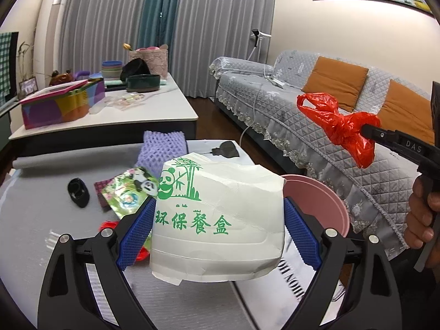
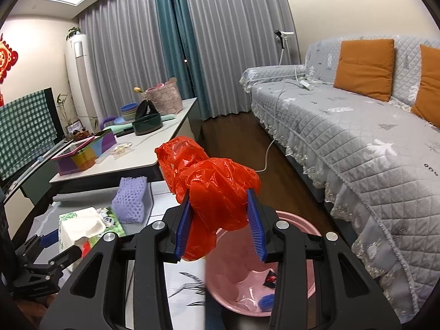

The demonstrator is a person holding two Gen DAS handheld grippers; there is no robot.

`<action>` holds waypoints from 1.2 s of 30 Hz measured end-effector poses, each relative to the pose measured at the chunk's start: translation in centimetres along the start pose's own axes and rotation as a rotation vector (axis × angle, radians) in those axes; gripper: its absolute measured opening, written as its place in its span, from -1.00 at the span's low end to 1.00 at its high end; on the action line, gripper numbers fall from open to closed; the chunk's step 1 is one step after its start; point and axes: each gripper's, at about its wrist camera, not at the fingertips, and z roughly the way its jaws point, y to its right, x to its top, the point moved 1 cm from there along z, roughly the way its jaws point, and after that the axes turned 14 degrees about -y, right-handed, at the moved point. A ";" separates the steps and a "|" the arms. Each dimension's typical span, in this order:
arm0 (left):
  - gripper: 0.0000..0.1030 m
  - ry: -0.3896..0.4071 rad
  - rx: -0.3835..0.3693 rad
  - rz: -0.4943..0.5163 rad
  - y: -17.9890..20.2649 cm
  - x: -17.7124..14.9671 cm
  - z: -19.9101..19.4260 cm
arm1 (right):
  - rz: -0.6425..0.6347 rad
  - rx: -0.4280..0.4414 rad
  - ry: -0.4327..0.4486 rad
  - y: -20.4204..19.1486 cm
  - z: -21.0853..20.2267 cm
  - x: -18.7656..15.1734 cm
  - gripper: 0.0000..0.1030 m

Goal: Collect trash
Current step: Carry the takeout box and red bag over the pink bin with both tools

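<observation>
My left gripper (image 1: pixel 217 220) is shut on a white paper meal box (image 1: pixel 220 220) with green panda print, held above the table beside the pink bin (image 1: pixel 330 200). My right gripper (image 2: pixel 220 220) is shut on a crumpled red plastic bag (image 2: pixel 214 187), held above the pink bin (image 2: pixel 247 297), which holds a few scraps. The red bag also shows in the left wrist view (image 1: pixel 341 126) at the right, above the bin. The box and left gripper show in the right wrist view (image 2: pixel 79 228) at the lower left.
On the grey table (image 1: pixel 41 220) lie a panda-print wrapper (image 1: pixel 129 192), a purple foam net (image 1: pixel 162 148), a small black object (image 1: pixel 78 192) and a red scrap (image 1: pixel 110 224). A white table (image 1: pixel 137 110) with boxes and bowls stands behind. A grey sofa (image 2: pixel 357 137) runs along the right.
</observation>
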 end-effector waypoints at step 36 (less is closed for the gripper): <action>0.69 -0.047 -0.032 0.073 6.8 1.7 7.2 | 0.108 -0.090 0.000 5.8 3.9 -0.7 -0.25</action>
